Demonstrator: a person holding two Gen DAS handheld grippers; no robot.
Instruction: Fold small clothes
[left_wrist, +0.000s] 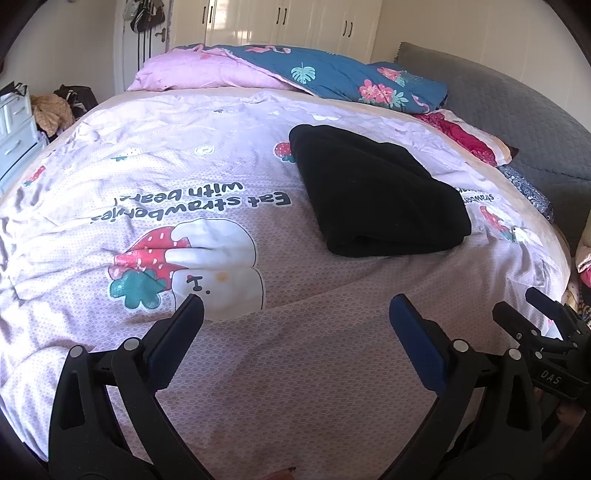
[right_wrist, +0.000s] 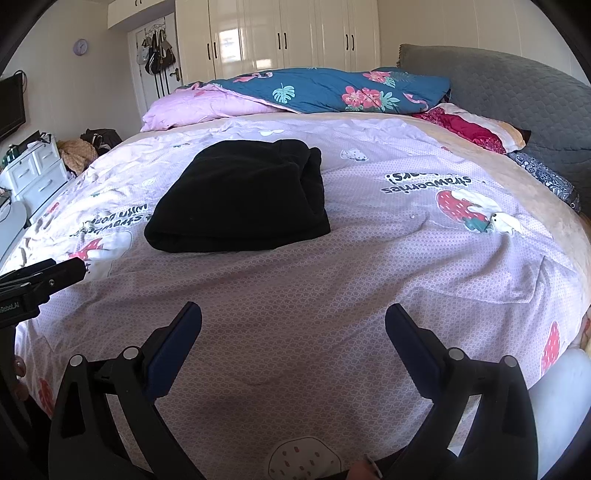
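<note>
Black garment (left_wrist: 376, 195), folded into a thick bundle, lies on the bed's pink sheet (left_wrist: 258, 350), well ahead of both tongs and touching neither; the sheet's print reads "Eat strawberries with bear" (upside down from the left wrist view) beside a strawberry and bear picture (left_wrist: 184, 258); left tongs (left_wrist: 295, 310) stand wide with nothing between them; right tongs (right_wrist: 293, 317) stand wide and bare too, their side marked "DAS"; the left tool's body shows "RoboLAI", partly cut off.
</note>
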